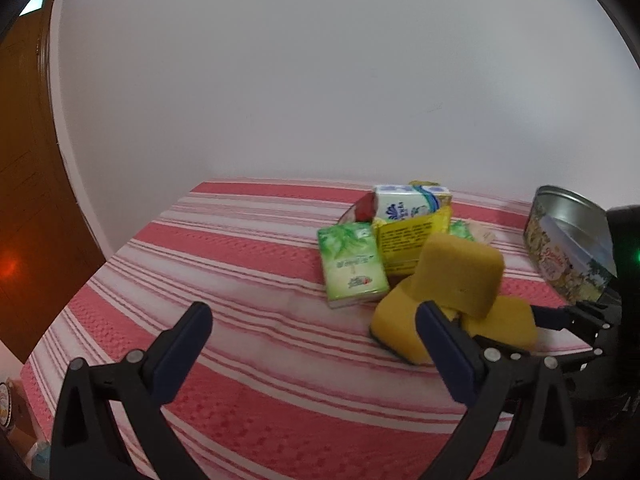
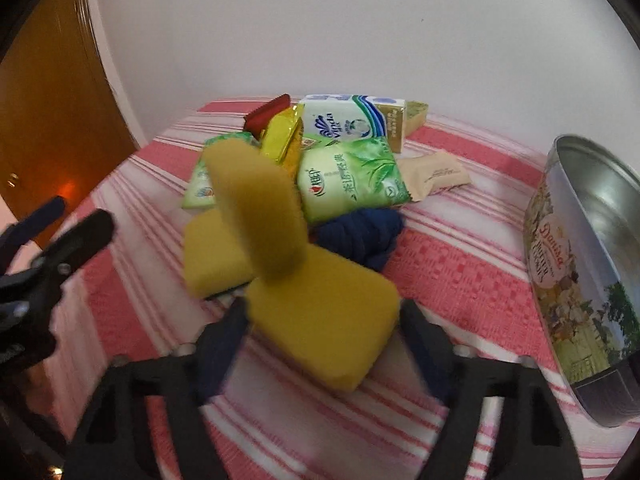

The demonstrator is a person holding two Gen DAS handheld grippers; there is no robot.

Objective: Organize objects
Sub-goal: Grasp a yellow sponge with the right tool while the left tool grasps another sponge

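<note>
Nearest me on the right, my right gripper (image 2: 322, 338) has its fingers (image 2: 222, 344) partway closed around the near sponge (image 2: 324, 320), one finger at each side. They seem to be at its edges, but the picture is blurred, so I cannot tell if they are pressing yet. This sponge lies flat on the striped cloth (image 2: 460, 264) that covers the counter.

My left gripper (image 1: 314, 328) hangs with its fingers (image 1: 182, 344) wide apart and nothing between them, just to the left of the sponges.

A second sponge (image 2: 256, 208) leans on edge against the near one, and a third sponge (image 2: 212, 256) lies flat behind it to the left. I judge them light, soft and springy, so the one I take will squash rather than slip. I would grip it across its short sides, low and near the middle, so it does not fold. The leaning sponge will likely topple once the near one moves.

Just beyond lies a dark blue cloth bundle (image 2: 360, 232), touching the sponges. Farther back is the heap of packets: a green tissue pack (image 2: 352, 176), a yellow packet (image 2: 282, 136), a white tissue pack (image 2: 348, 120), a red wrapper (image 2: 268, 114) and a beige sachet (image 2: 436, 174). All look light and crinkly.

On the far right a cookie tin (image 2: 560, 280) stands open and tilted, showing its bare metal inside. It seems the likely place for these things.
</note>
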